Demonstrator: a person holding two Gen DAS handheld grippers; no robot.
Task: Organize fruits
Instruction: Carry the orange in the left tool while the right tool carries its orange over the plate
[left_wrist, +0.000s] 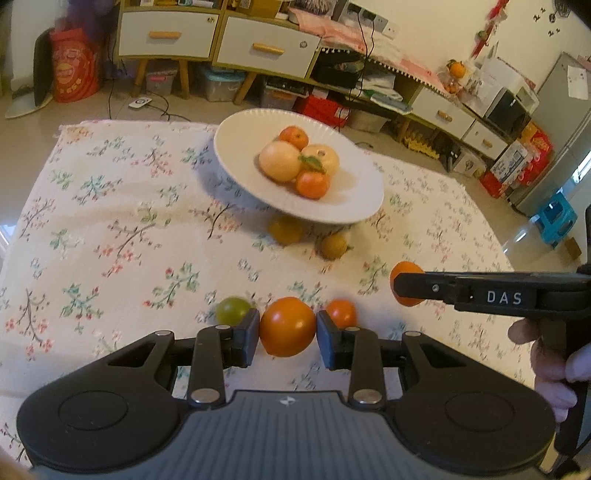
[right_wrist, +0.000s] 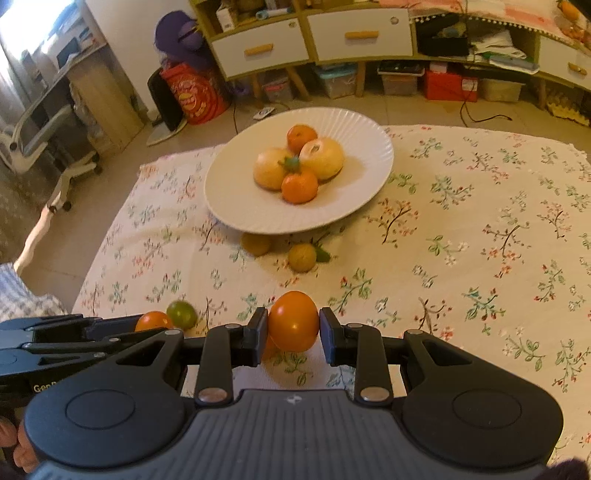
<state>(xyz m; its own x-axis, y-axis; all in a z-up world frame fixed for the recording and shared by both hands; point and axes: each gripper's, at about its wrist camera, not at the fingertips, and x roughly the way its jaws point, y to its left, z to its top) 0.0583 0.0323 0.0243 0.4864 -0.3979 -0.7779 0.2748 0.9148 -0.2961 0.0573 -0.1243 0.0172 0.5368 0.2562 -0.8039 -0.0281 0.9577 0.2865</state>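
My left gripper (left_wrist: 287, 334) is shut on an orange tomato (left_wrist: 287, 326) just above the floral cloth. My right gripper (right_wrist: 293, 332) is shut on another orange tomato (right_wrist: 293, 320), and it shows from the side in the left wrist view (left_wrist: 406, 284). A white ribbed plate (left_wrist: 240, 155) ahead holds two pale apples (left_wrist: 280, 160) and two tangerines (left_wrist: 312, 183). Two small yellow fruits (left_wrist: 334, 246) lie in front of the plate. A green fruit (left_wrist: 232, 310) and a small orange fruit (left_wrist: 341, 313) lie by my left fingers.
The table carries a floral cloth (left_wrist: 110, 229). Behind it stand low cabinets with white drawers (left_wrist: 266, 48), storage boxes and cables on the floor. A blue stool (left_wrist: 557, 218) and a fridge (left_wrist: 565, 122) stand at right. An office chair (right_wrist: 44, 147) is at left.
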